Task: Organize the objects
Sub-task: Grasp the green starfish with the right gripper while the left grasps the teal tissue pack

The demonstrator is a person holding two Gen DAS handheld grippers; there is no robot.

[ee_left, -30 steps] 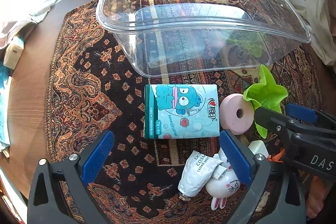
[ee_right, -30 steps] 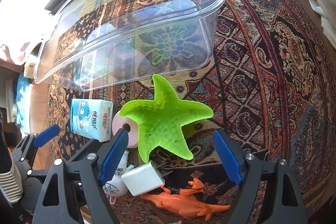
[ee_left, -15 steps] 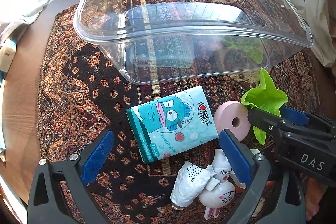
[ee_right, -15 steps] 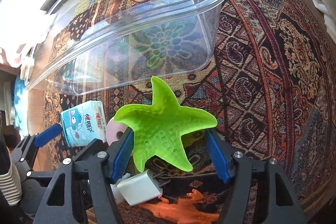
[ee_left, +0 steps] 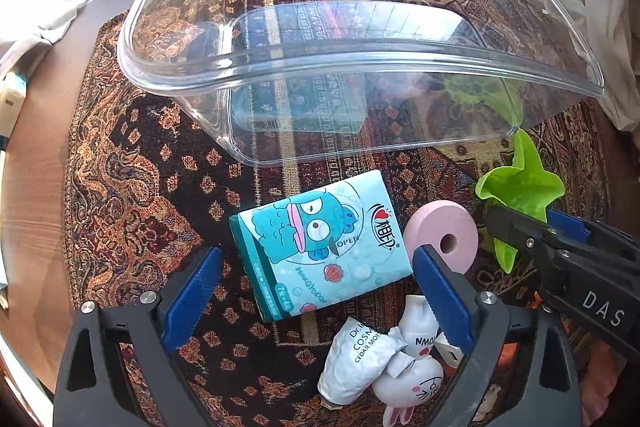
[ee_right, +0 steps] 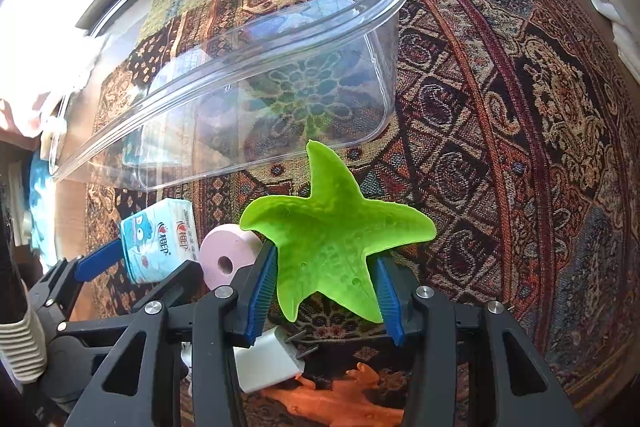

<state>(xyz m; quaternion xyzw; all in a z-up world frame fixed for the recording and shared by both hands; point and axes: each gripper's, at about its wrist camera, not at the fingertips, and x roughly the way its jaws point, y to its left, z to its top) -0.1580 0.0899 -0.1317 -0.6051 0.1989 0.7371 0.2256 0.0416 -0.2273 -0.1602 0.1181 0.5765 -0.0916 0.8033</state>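
So far nothing has gone into the clear bin [ee_left: 360, 75]; I judge the sorting barely begun. My right gripper [ee_right: 326, 291] is closing, its fingers [ee_right: 262, 287] flanking the green starfish [ee_right: 332, 227], seemingly just touching its lower arms. My left gripper [ee_left: 316, 299] is narrowing slightly, wide apart around the tissue pack [ee_left: 320, 243] on the desk rug [ee_left: 132, 207], not gripping it. The pink ring [ee_left: 440, 237], bunny toy [ee_left: 412, 383], white sachet [ee_left: 356, 359], charger [ee_right: 268, 361] and orange crab [ee_right: 340, 403] all lie outside.

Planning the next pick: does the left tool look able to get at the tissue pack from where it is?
Probably yes. The left tool is wide, closing slightly, with the tissue pack lying flat between its fingers, nothing on top. The pink ring sits close beside it and may get nudged.
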